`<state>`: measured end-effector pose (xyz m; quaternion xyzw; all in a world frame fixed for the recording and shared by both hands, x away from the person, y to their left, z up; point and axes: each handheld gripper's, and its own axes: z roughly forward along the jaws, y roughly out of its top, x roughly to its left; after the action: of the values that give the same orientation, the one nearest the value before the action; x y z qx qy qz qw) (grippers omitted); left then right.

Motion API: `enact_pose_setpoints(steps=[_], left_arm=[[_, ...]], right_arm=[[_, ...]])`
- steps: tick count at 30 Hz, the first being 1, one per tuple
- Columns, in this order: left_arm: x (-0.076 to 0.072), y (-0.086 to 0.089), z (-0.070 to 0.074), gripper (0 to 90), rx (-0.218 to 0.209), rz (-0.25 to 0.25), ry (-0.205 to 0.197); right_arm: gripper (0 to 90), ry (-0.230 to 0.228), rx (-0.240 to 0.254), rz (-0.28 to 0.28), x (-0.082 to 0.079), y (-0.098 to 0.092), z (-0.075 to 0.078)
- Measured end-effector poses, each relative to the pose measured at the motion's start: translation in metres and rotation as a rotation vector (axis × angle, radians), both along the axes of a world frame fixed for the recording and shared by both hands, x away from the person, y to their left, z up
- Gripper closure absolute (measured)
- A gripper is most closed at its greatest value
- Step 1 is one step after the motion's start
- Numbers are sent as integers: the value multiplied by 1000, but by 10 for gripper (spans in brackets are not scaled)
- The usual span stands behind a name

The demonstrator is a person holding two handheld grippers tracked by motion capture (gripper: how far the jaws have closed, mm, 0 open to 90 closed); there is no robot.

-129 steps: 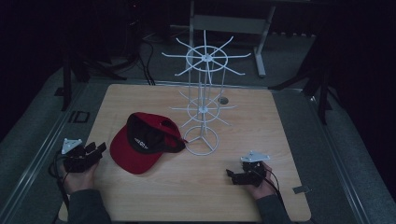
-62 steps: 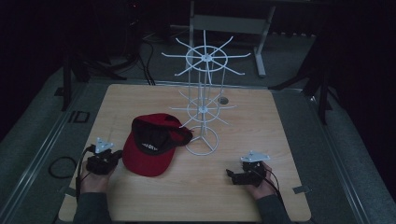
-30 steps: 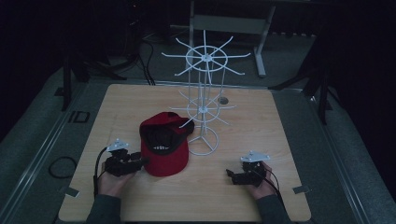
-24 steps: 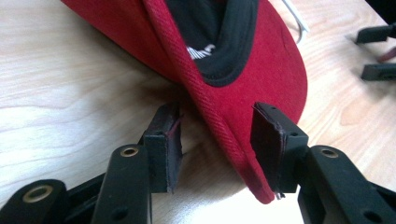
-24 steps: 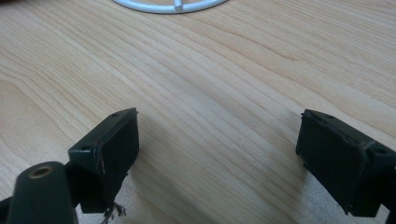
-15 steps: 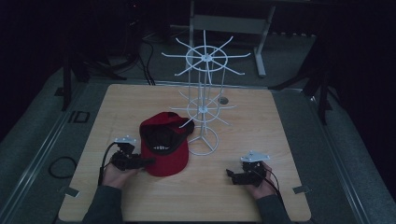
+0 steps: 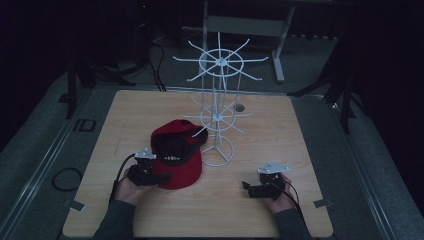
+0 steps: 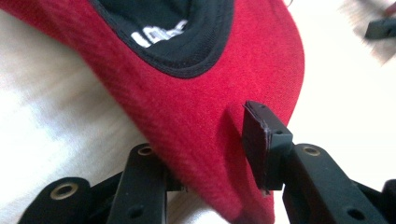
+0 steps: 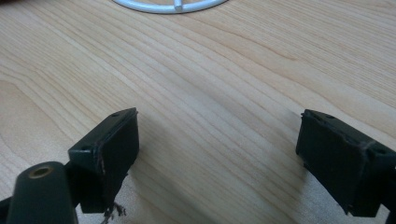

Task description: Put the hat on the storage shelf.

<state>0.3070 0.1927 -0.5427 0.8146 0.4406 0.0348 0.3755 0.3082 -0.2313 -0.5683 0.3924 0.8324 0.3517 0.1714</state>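
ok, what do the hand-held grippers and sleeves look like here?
Both are black: the left hand-held gripper and the right hand-held gripper each carry a grey three-cornered plate on top and trail a black cable. Jaws end in flat rectangular black pads, frayed at the edges. Sleeves are dark grey.

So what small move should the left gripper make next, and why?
Probably finish closing. The left gripper straddles the red cap brim; its jaws have just been closing, but one pad still stands off the fabric.
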Motion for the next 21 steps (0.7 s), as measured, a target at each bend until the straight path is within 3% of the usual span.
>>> enact_pose_setpoints(steps=[2,9,15,21], left_arm=[[-5,-3,2,647,22,7,-25],[-18,5,4,697,-5,32,-37],[-28,21,9,769,-27,79,-76],[-35,27,13,824,-9,107,-125]], right_arm=[[131,0,0,0,0,0,0],[131,0,0,0,0,0,0],[131,0,0,0,0,0,0],[131,0,0,0,0,0,0]])
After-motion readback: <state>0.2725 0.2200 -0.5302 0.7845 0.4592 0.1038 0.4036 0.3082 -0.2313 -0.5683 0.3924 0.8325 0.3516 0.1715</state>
